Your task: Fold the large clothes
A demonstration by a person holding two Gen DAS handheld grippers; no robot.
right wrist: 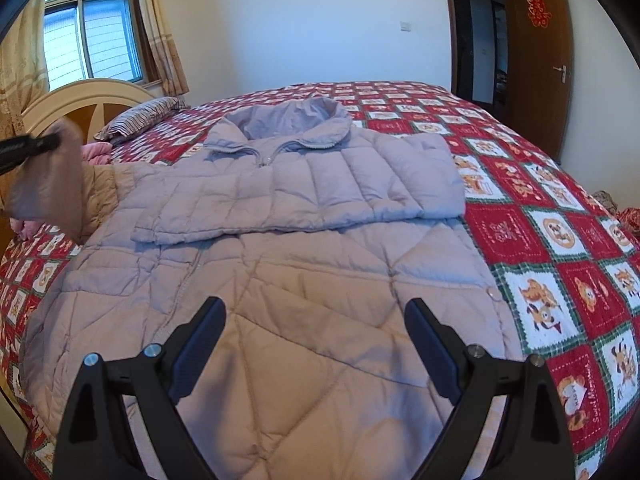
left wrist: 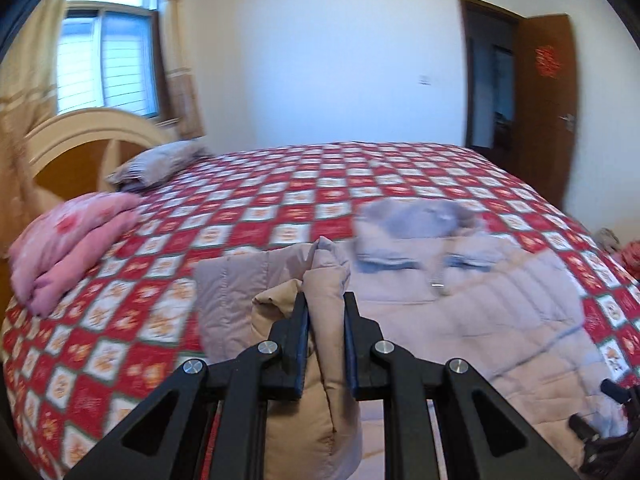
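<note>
The bed (right wrist: 540, 240), under its red, white and green checked quilt, carries everything, and the pale lilac quilted coat (right wrist: 280, 280) takes up most of its near side, laid face up with the collar (right wrist: 280, 124) toward the far edge and the hem running off toward the near edge below me. One sleeve (right wrist: 340, 184) already lies folded flat across the chest, which I judge is why the coat's right side reads as a clean straight line; the other side is not yet matched. That is my job on the left: my left gripper (left wrist: 326, 312) has its jaws drawn nearly together on a thick pinch of the other sleeve (left wrist: 320, 280), the padding bulging out between and above the pads, and I hold it lifted clear of the bed near the left edge so it can be carried over the chest rather than dragged. My right gripper (right wrist: 316, 336) hangs over the coat's lower body with its jaws spread wide and nothing between them, I judge ready to press or smooth. A folded pink blanket (left wrist: 72, 240) and a striped pillow (right wrist: 140, 118) sit by the headboard (right wrist: 80, 100), well apart from the coat.
</note>
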